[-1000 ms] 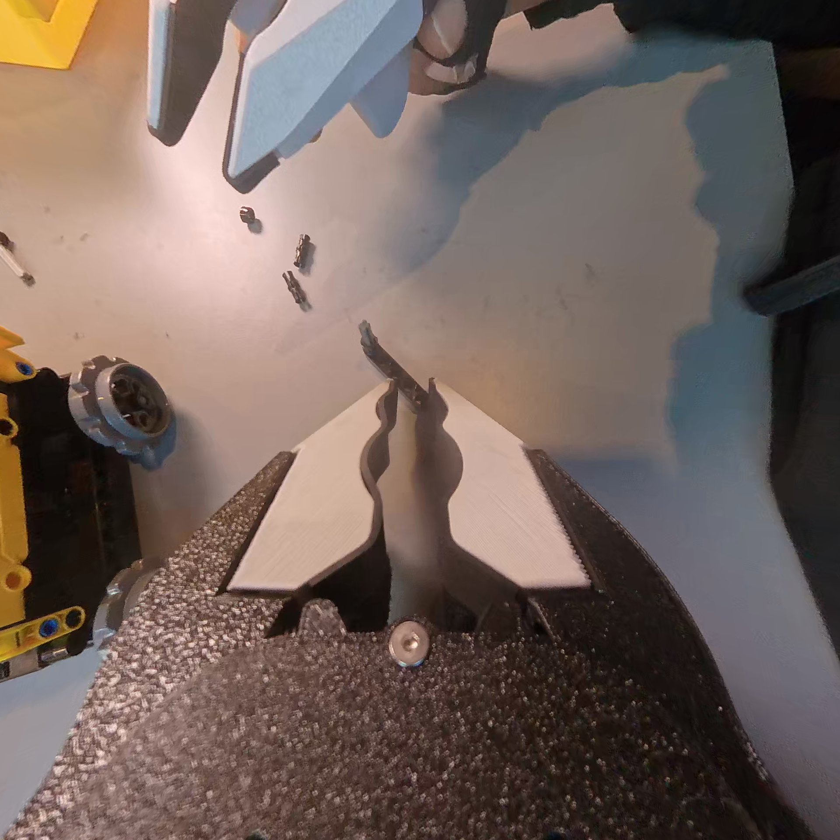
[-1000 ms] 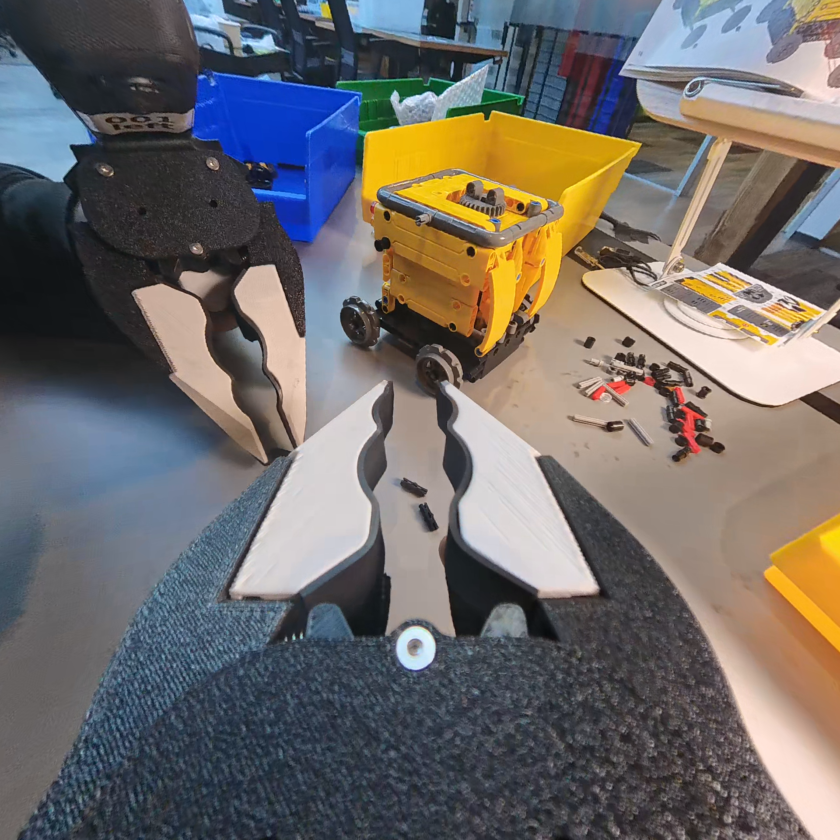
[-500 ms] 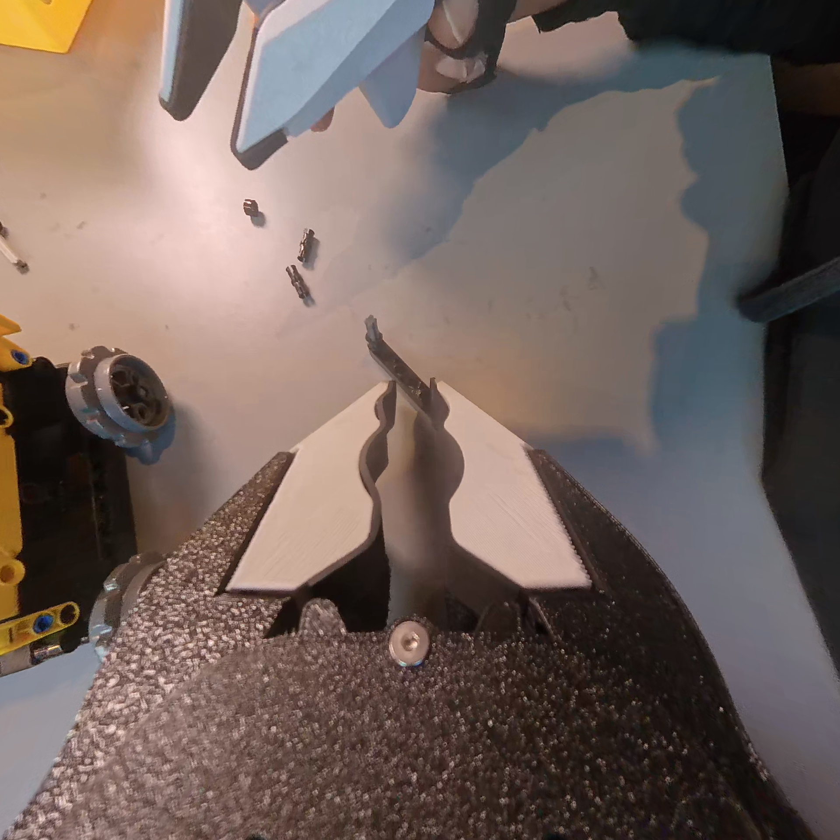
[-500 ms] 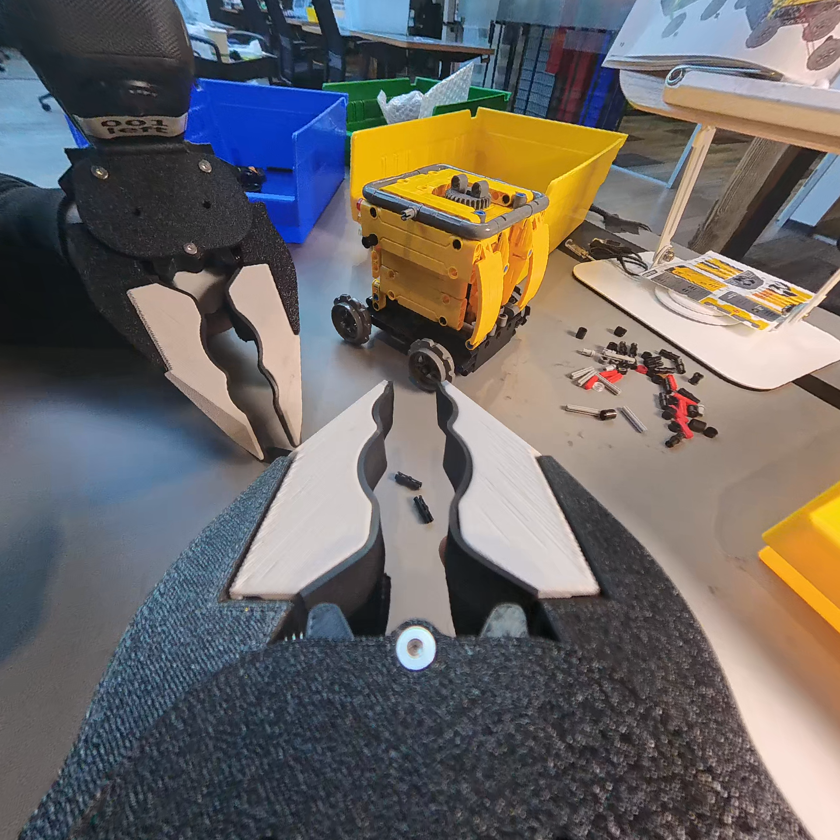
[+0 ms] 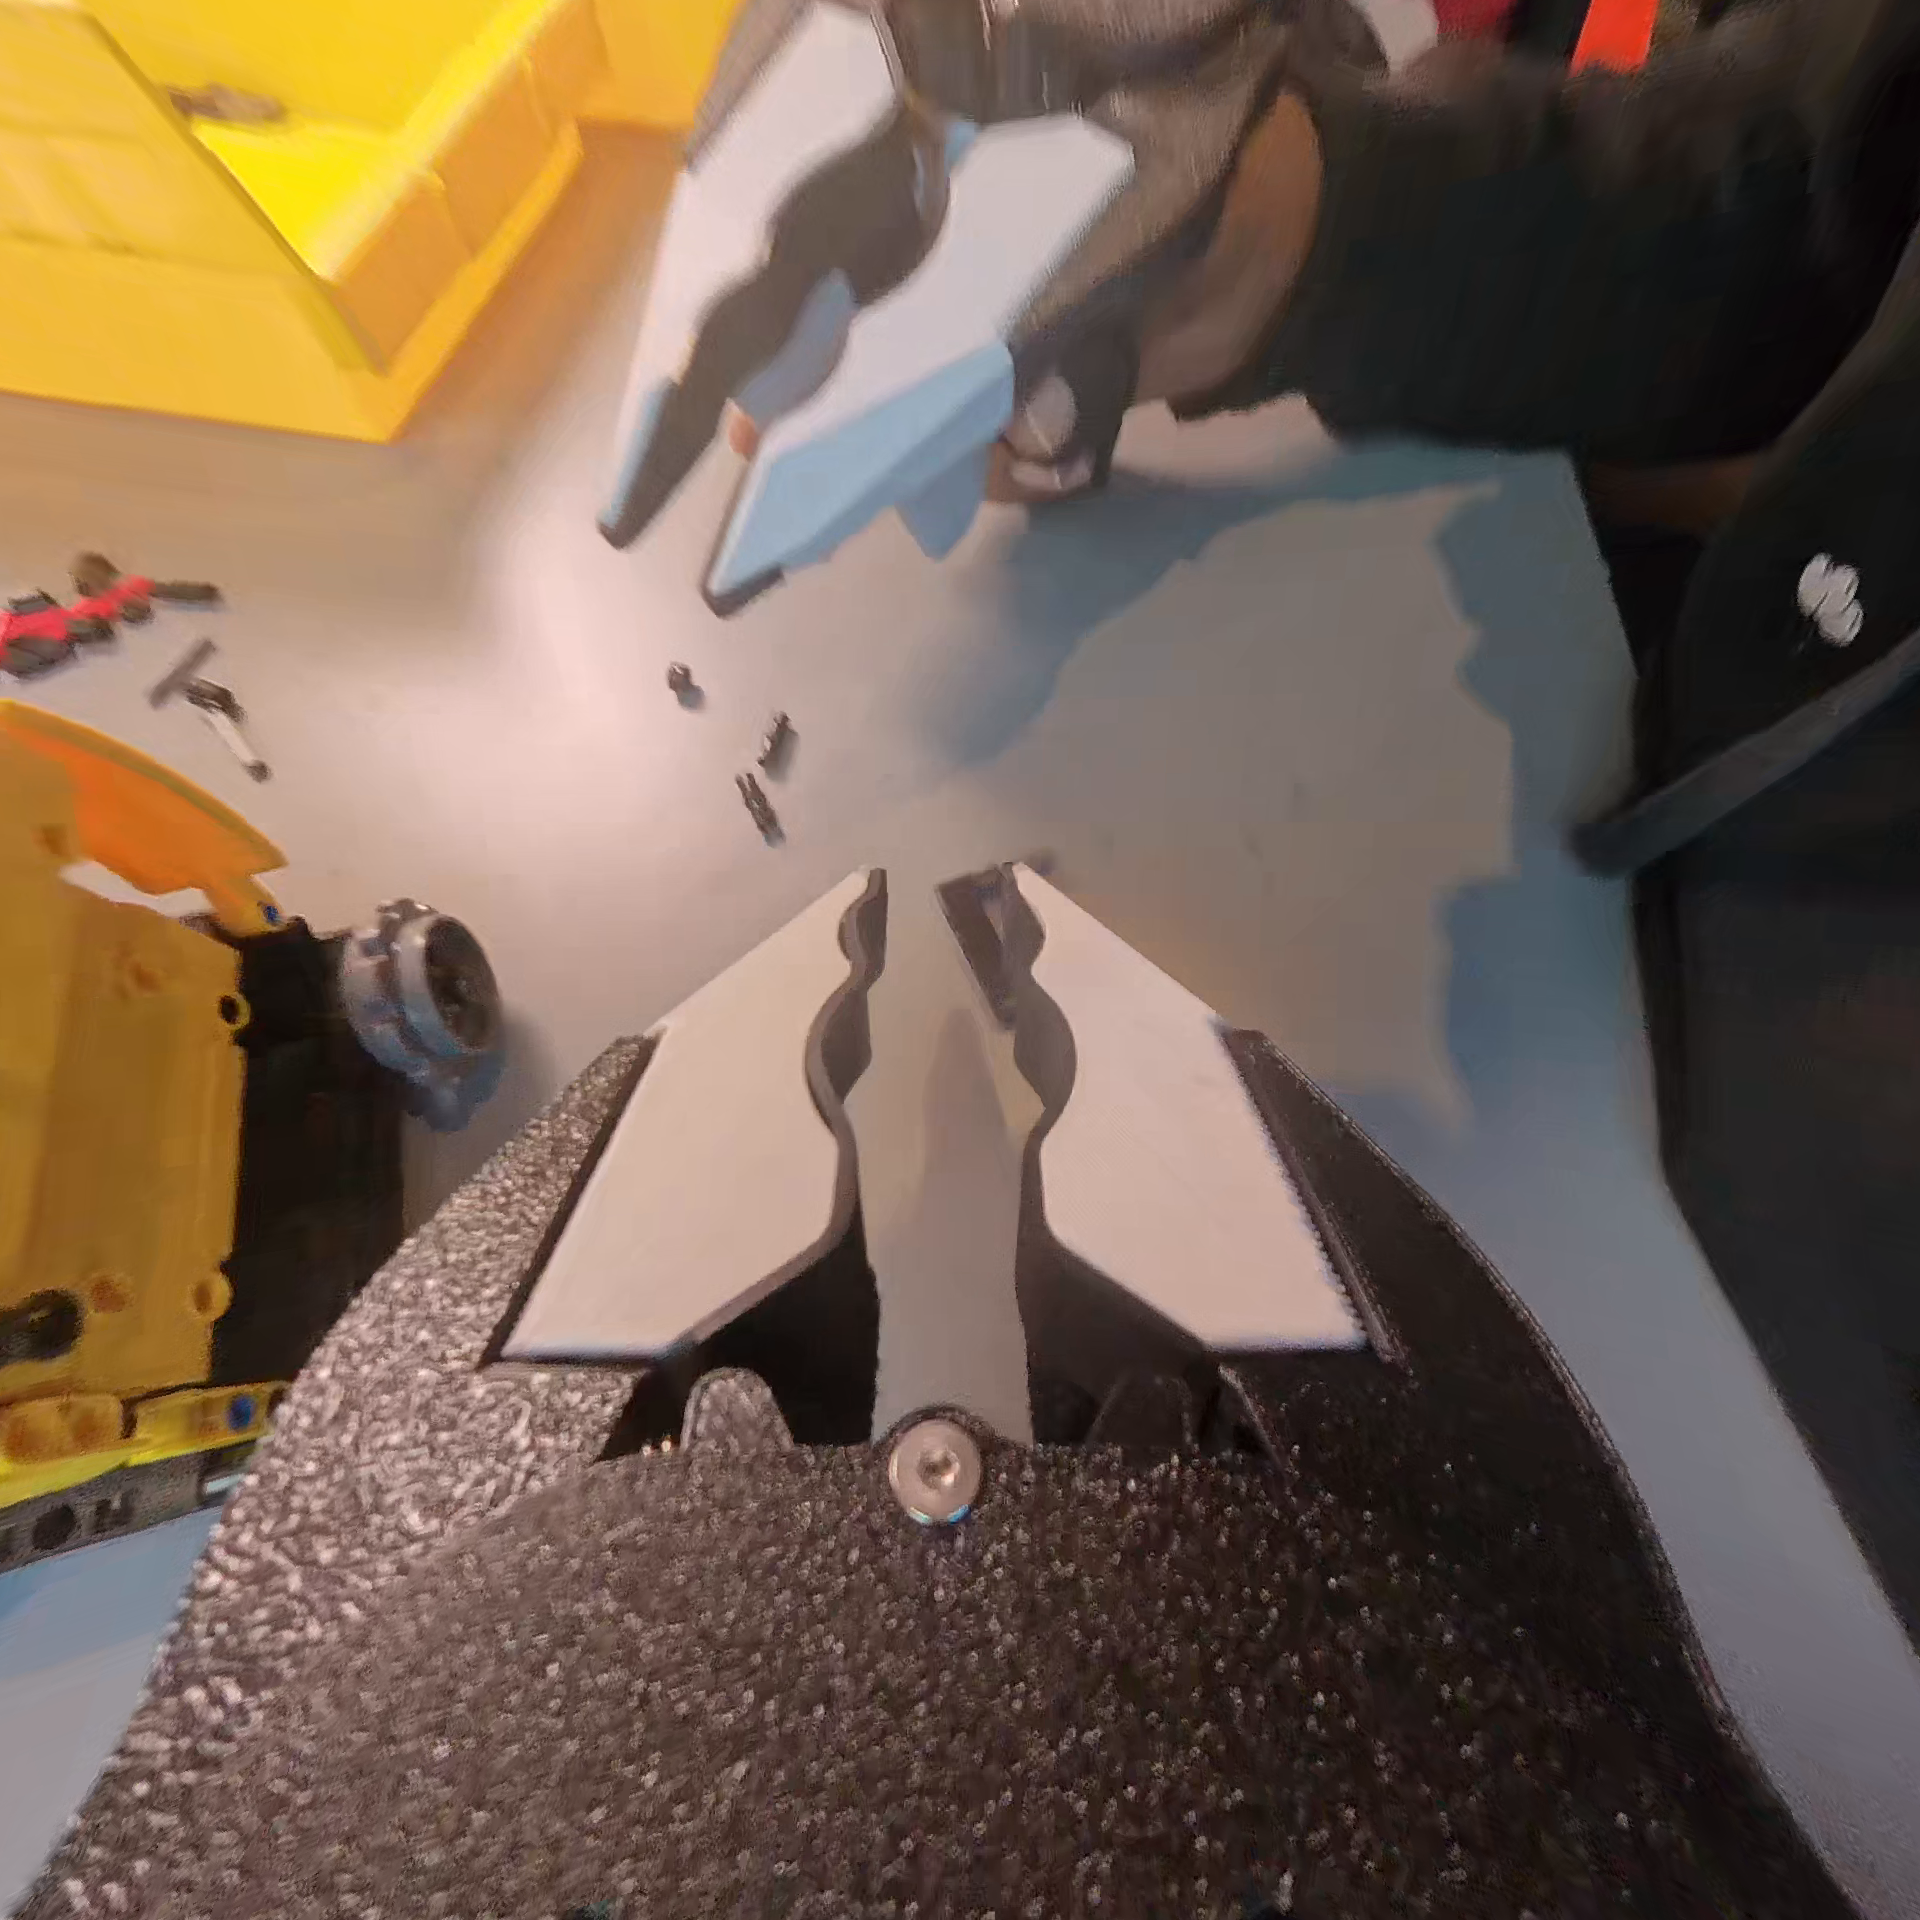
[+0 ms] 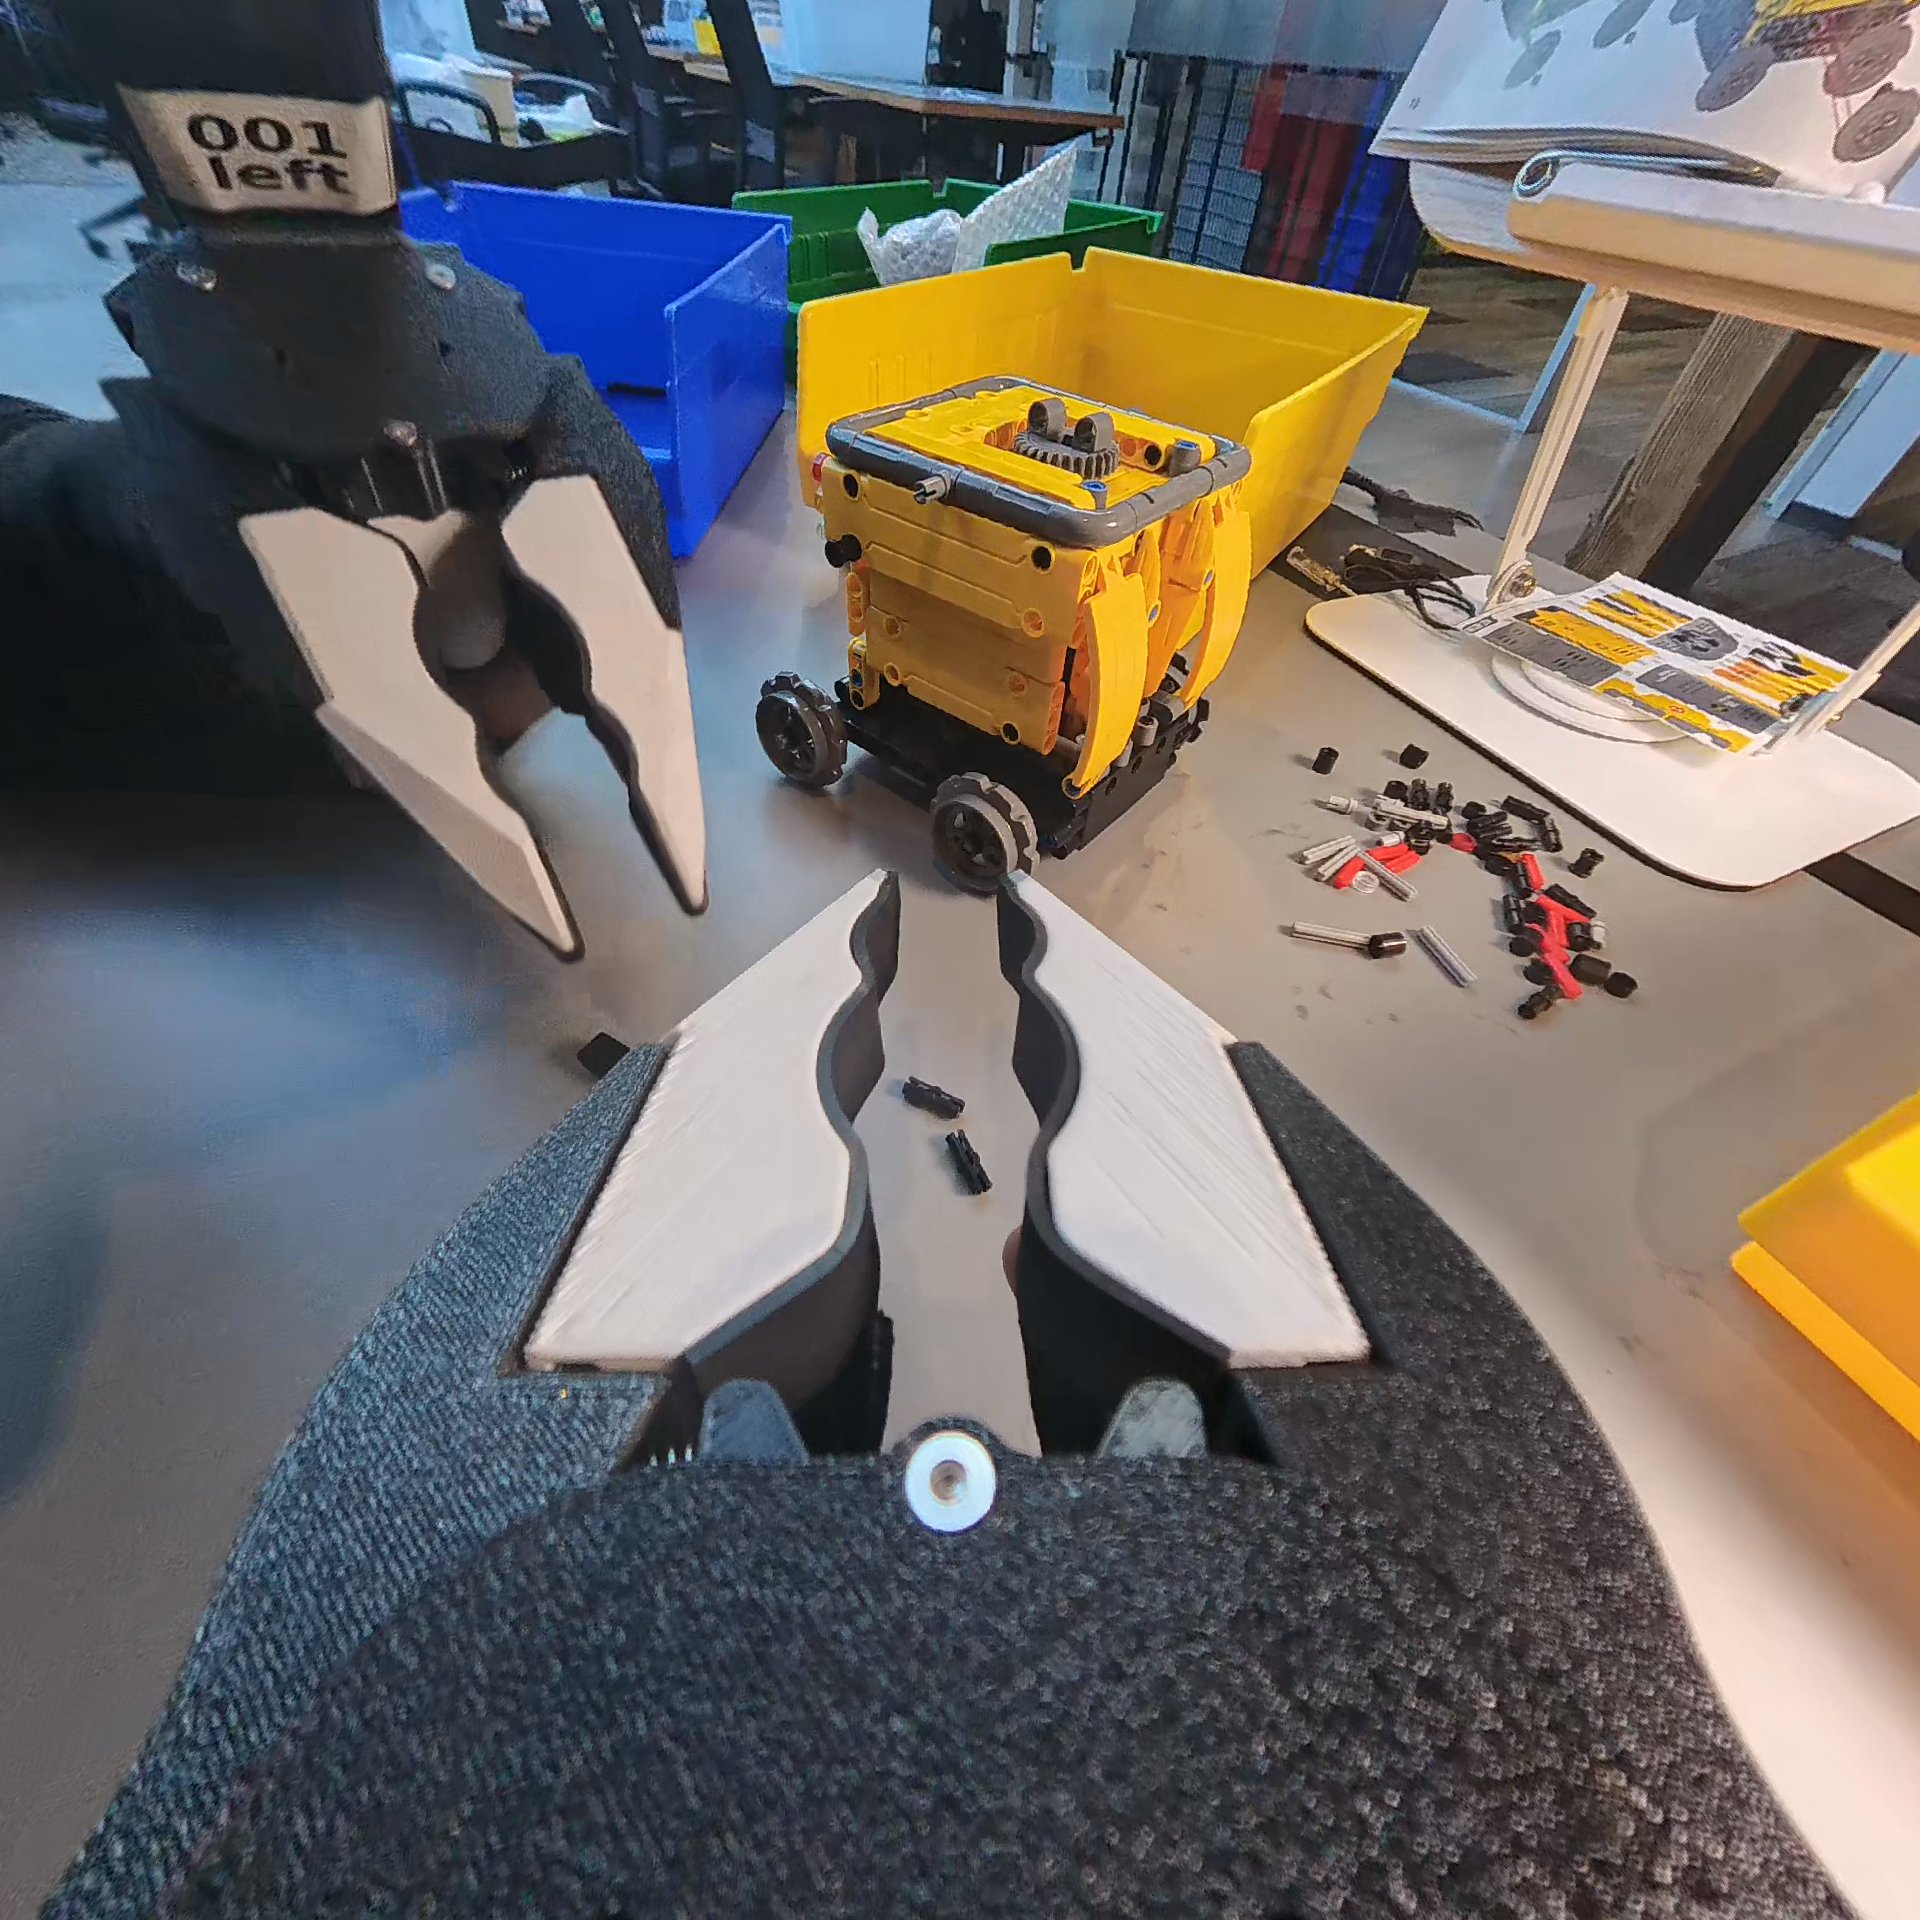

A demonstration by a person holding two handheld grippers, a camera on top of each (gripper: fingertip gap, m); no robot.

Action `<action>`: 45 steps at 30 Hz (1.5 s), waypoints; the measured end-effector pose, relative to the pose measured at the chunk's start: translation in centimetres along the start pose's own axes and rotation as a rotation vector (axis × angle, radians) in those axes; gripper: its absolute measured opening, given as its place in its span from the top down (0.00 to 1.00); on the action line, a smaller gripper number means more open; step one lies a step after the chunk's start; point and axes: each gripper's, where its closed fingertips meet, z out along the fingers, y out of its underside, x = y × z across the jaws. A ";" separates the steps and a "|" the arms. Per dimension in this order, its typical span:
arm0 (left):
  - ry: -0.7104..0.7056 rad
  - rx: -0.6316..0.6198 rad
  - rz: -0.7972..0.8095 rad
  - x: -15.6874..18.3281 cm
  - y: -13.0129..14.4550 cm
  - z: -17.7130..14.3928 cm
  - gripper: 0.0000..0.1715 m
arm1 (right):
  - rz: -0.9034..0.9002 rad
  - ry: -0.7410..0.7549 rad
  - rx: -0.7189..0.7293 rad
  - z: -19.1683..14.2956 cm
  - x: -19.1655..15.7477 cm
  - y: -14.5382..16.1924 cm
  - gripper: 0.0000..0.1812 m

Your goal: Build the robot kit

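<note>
the left tongs (image 5: 912, 883) stood slightly apart, and a thin dark strip piece (image 5: 982, 940) lay against the inner face of one finger, though whether it was gripped i cannot tell. the right tongs (image 6: 948, 881) hung apart and empty above two small black pins (image 6: 951, 1127) on the worktop (image 6: 1351, 1122), framing them, just beside the yellow wheeled brick model (image 6: 1023, 613).

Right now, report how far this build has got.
Done: the yellow model stands on its wheels. In hand: nothing clearly; left gripper open, a dark piece by its finger; right gripper open over two black pins. Left: those pins and the loose parts pile.
</note>
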 end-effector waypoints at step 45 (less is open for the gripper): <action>-0.944 0.319 -0.264 -39.0 -12.5 -14.0 0.47 | -0.091 0.520 -0.007 11.4 30.2 -14.7 0.59</action>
